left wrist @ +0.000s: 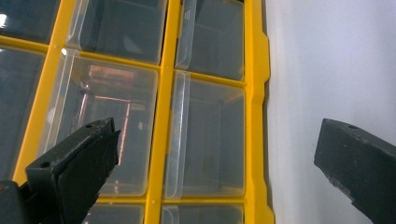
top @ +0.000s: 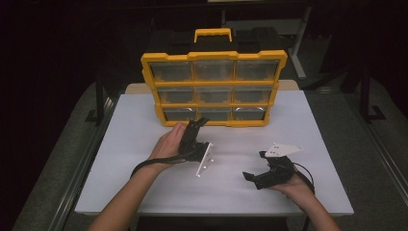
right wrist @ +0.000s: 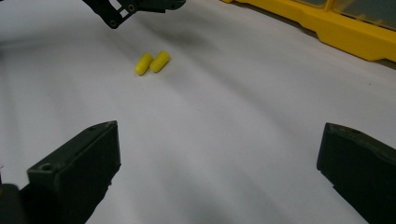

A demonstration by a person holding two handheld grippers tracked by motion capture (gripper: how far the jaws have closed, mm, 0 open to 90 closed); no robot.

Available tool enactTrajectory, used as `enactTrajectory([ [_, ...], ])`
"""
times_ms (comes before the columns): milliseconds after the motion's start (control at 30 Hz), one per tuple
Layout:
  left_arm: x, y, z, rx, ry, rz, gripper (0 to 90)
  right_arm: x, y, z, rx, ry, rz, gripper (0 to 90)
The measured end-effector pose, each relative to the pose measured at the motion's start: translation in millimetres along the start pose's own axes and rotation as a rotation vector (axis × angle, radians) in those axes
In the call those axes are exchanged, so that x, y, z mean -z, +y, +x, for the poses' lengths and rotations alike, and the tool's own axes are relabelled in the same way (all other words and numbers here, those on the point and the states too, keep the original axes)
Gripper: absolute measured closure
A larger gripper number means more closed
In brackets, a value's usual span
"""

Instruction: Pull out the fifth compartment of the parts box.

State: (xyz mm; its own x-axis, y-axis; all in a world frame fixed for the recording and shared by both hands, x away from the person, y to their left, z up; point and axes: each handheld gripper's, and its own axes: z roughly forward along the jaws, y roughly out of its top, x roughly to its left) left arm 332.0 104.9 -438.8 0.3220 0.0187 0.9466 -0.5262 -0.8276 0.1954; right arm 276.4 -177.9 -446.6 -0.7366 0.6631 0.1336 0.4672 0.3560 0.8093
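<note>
- The yellow drawer cabinet [top: 214,89] stands upright near the far edge of the white surface [top: 144,187], roughly centred between its left and right edges, with a yellow carry handle [top: 212,34] on top.
- It holds nine clear drawers in three rows of three, their fronts facing the person.
- The left tongs [top: 197,126] are held just in front of the cabinet's bottom row, around the middle drawer [top: 215,113], with the left hand [top: 169,143] gripping from behind.
- In the left gripper view the left tongs [left wrist: 215,158] stand wide apart and hold nothing; a clear drawer front [left wrist: 205,135] sits between the two jaws, and the view is rolled so the cabinet's yellow frame [left wrist: 254,116] runs top to bottom.
- Whether the jaws touch the cabinet cannot be told.
- The right tongs [top: 255,168] hover over the surface nearer its front-right corner, well apart from the cabinet, held by the right hand [top: 293,185].
- In the right gripper view the right tongs [right wrist: 219,168] are also spread wide and empty, above bare surface.
- Two small yellow earplugs [right wrist: 152,62] lie side by side on the surface, just touching or nearly so, ahead of the right tongs and close below the left tongs.
</note>
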Motion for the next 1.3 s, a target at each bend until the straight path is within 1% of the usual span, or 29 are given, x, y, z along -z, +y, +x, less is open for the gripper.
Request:
enactTrajectory([
  [33,0.0,0.0,0.0,0.000,0.000,0.000,0.0,0.0,0.0,0.0,0.000,0.000,0.000,0.0],
  [167,2.8,2.7,-1.4,-0.026,0.009,-0.001,0.0,0.1,0.5,1.1,0.004,0.001,0.000,0.0],
  [300,2.1,3.0,-0.7,-0.028,0.015,-0.004,0.0,-0.5,1.4,1.7,0.000,0.010,-0.004,0.0],
  [333,0.9,2.2,0.3,-0.036,0.022,-0.002,0.0,-1.4,2.5,2.6,0.001,0.021,-0.008,0.0],
  [367,0.9,2.2,0.3,-0.036,0.022,-0.002,0.0,-1.4,2.5,2.6,0.001,0.021,-0.008,0.0],
  [400,0.0,1.4,1.1,-0.045,0.028,0.002,0.0,-1.7,2.6,3.0,0.003,0.023,-0.008,0.0],
  [467,0.0,1.4,1.1,-0.045,0.028,0.002,0.0,-2.0,2.8,3.3,0.006,0.024,-0.006,0.0],
  [500,-1.1,1.0,3.5,-0.040,0.039,0.005,0.0,-2.2,2.6,2.7,0.002,0.024,-0.007,0.0],
  [567,-1.1,1.0,3.5,-0.040,0.039,0.005,0.0,-1.9,2.7,2.4,-0.001,0.023,-0.009,0.0],
  [600,-1.1,1.9,4.9,-0.041,0.046,0.003,0.0,-1.9,2.7,2.4,-0.001,0.023,-0.009,0.0],
  [633,-1.5,2.9,5.8,-0.054,0.052,0.003,0.0,-1.0,2.7,1.7,-0.006,0.021,-0.011,0.0],
  [700,-2.3,3.4,6.5,-0.059,0.057,0.002,0.0,-0.6,2.3,1.1,-0.008,0.021,-0.014,0.0],
  [733,-3.0,4.0,7.9,-0.068,0.061,0.007,0.0,-0.5,2.3,1.0,-0.007,0.021,-0.014,0.0],
  [867,-4.0,4.4,9.6,-0.074,0.064,0.002,0.0,0.3,2.3,0.6,-0.009,0.023,-0.017,0.0],
  [900,-5.3,4.3,11.3,-0.083,0.067,0.006,0.0,0.4,2.2,0.6,-0.009,0.023,-0.018,0.0],
  [967,-5.7,4.2,12.0,-0.085,0.069,0.006,0.0,0.6,2.2,0.4,-0.010,0.024,-0.020,0.0],
  [1000,-7.5,3.9,15.0,-0.091,0.081,0.004,0.0,0.3,2.3,0.2,-0.011,0.025,-0.020,0.0],
  [1067,-8.0,3.7,17.3,-0.099,0.085,0.010,0.0,0.2,2.3,0.1,-0.011,0.026,-0.020,0.0],
  [1133,-8.3,3.5,18.5,-0.095,0.090,0.009,0.0,0.4,2.4,0.1,-0.012,0.025,-0.021,0.0],
  [1167,-9.1,2.7,21.1,-0.087,0.096,0.011,0.0,0.7,2.4,-0.1,-0.015,0.026,-0.023,0.0],
  [1300,-9.5,1.5,23.4,-0.091,0.099,0.013,0.0,1.0,2.3,-0.7,-0.017,0.022,-0.022,0.0],
])
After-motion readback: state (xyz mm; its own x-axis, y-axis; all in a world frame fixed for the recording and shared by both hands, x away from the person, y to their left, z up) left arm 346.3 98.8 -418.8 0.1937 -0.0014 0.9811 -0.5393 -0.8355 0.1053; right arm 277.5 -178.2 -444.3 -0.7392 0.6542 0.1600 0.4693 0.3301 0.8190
